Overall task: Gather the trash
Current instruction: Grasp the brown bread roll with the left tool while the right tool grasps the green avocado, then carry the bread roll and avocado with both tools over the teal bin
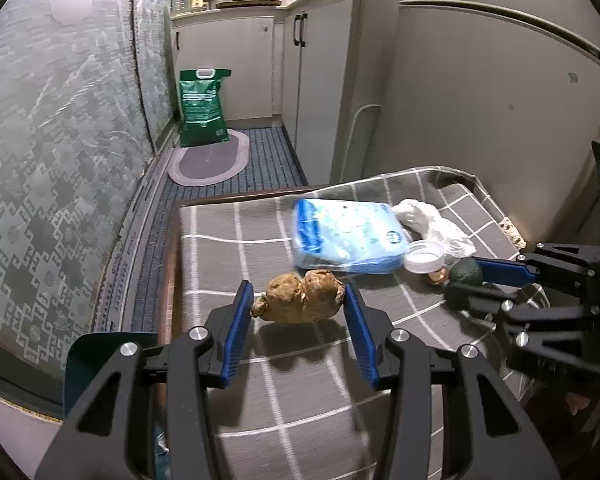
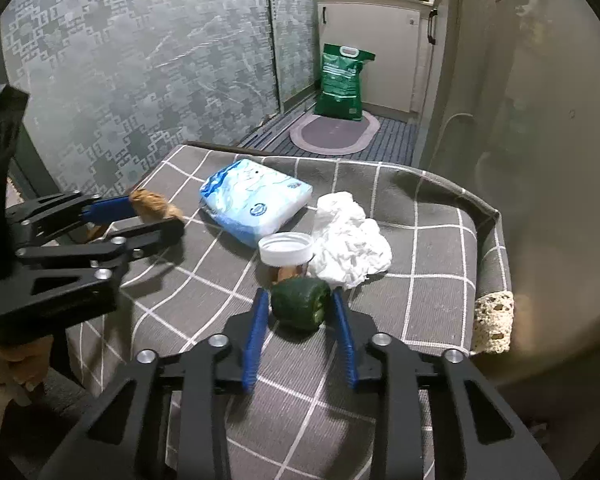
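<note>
Right now two bits of trash are being picked up at once. The left gripper has its blue pads pressed on both sides of a brown lumpy scrap, and the scrap hangs just above the checked cloth, with its shadow under it. So that one looks lifted off the table already.

The right gripper has a dark green lump between its fingers. The pads look like they touch both sides of it, so I think it is gripped, but it seems to sit on the cloth, not up in the air yet.

Lots of trash is left, I think. A white bottle cap lies just behind the green lump, with a small brown bit tucked under it. A crumpled white tissue sits right beside the cap. A blue and white soft pack lies farther back; it may be a pack of tissues and not trash at all. No bin or trash bag shows in either view, so nothing looks put away yet.

As for writing, the soft pack has a small round blue logo, too blurry to read. The green bag on the floor has white print, also too small to read.
</note>
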Available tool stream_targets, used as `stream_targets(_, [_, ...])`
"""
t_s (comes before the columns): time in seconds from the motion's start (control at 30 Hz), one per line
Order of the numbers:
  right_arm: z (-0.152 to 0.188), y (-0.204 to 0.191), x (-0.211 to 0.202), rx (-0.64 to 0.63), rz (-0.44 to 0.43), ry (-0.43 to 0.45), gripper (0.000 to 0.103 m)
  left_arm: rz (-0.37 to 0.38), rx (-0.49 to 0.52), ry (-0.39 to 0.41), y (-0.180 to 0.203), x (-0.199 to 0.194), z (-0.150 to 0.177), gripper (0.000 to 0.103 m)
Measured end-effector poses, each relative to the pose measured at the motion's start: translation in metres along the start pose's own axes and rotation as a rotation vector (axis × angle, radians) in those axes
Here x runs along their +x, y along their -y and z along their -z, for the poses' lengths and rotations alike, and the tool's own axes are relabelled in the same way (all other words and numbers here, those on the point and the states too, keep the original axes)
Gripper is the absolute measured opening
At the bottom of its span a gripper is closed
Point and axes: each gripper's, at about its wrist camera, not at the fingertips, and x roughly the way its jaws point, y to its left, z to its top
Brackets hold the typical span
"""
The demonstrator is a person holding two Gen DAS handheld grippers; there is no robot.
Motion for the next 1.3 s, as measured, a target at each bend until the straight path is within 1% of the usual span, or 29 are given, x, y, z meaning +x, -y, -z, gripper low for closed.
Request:
stream_targets(0.07, [-0.001, -0.002, -0.002, -0.001, 0.004, 0.004, 0.026, 0.002, -0.013, 0.004, -0.006, -0.004, 0.000, 0.049])
stream_targets(0.37, [-0.015, -0.020, -0.022, -0.011, -0.027, 0.053, 0.026, -0.008, -0.059, 0.041, -0.032, -0.026, 0.001, 0.049])
stream_targets(0.6, [-0.026, -0.043, -0.019, -0.045, -0.045, 0.058, 0.026, -0.030, -0.086, 0.047, -0.057, -0.037, 0.006, 0.049])
stream_targets(1.03, [-0.046, -0.097, -0.008, -0.118, -0.084, 0.052, 0.026, -0.076, -0.150, 0.032, -0.117, -0.053, 0.029, 0.049])
stream_targets(1.3, [-0.058, -0.135, 0.002, -0.163, -0.116, 0.045, 0.026, -0.086, -0.181, -0.004, -0.147, -0.054, 0.047, 0.049])
